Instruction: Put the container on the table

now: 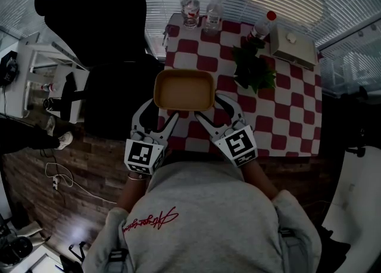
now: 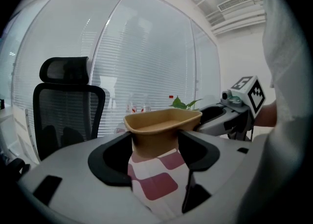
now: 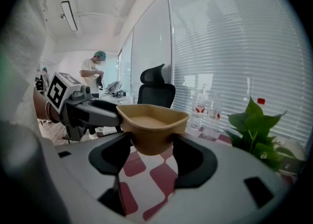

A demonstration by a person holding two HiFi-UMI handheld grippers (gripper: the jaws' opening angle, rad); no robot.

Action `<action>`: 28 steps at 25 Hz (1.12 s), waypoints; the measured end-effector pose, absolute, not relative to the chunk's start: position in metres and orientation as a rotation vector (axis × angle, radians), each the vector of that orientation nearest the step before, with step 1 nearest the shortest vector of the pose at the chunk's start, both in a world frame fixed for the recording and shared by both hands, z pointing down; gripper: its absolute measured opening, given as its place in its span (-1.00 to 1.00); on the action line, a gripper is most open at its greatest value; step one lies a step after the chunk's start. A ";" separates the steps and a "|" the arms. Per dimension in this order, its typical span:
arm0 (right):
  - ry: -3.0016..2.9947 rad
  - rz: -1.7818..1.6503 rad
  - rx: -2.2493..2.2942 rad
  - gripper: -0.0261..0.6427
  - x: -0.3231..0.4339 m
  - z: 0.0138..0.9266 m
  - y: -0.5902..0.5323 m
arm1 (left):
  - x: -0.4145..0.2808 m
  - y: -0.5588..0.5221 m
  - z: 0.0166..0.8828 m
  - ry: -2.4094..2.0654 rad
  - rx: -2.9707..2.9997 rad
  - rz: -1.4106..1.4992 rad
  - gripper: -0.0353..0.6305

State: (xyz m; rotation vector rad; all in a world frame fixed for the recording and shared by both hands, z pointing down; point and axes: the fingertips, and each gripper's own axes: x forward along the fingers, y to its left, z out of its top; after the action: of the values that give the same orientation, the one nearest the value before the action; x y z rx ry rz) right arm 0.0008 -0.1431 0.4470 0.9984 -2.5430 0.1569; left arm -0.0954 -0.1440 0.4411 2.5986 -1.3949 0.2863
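Note:
A tan, empty, rounded-rectangular container [image 1: 184, 90] hangs over the near left part of the red-and-white checked table [image 1: 292, 117], held between both grippers. My left gripper [image 1: 159, 113] is shut on its near left corner. In the left gripper view the two black jaws flank the container [image 2: 164, 120] and touch its sides at the gripper [image 2: 155, 145]. My right gripper [image 1: 215, 111] is shut on the near right corner, and its own view shows the container [image 3: 152, 120] clamped at the gripper [image 3: 152, 148]. The container's base seems slightly above the cloth.
Two clear water bottles [image 1: 190, 6] [image 1: 213, 12] and a red-capped bottle [image 1: 262, 24] stand at the table's far edge. A green plant [image 1: 253, 66] and a white box [image 1: 293, 45] sit far right. A black office chair [image 1: 107, 57] stands left of the table.

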 end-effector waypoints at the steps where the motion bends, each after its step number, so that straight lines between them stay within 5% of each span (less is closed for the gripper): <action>1: -2.542 0.159 0.998 -0.09 0.001 0.448 -0.143 | -0.095 -0.144 0.442 -1.394 2.597 0.289 0.02; 28: -2.510 0.195 0.961 -0.10 0.003 0.470 -0.142 | -0.093 -0.143 0.470 -1.374 2.553 0.361 0.02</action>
State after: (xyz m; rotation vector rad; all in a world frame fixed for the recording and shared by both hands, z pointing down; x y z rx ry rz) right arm 0.0029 -0.1419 0.4699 0.9607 -2.5100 0.1945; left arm -0.0931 -0.1426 0.4696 2.5533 -1.3736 0.3610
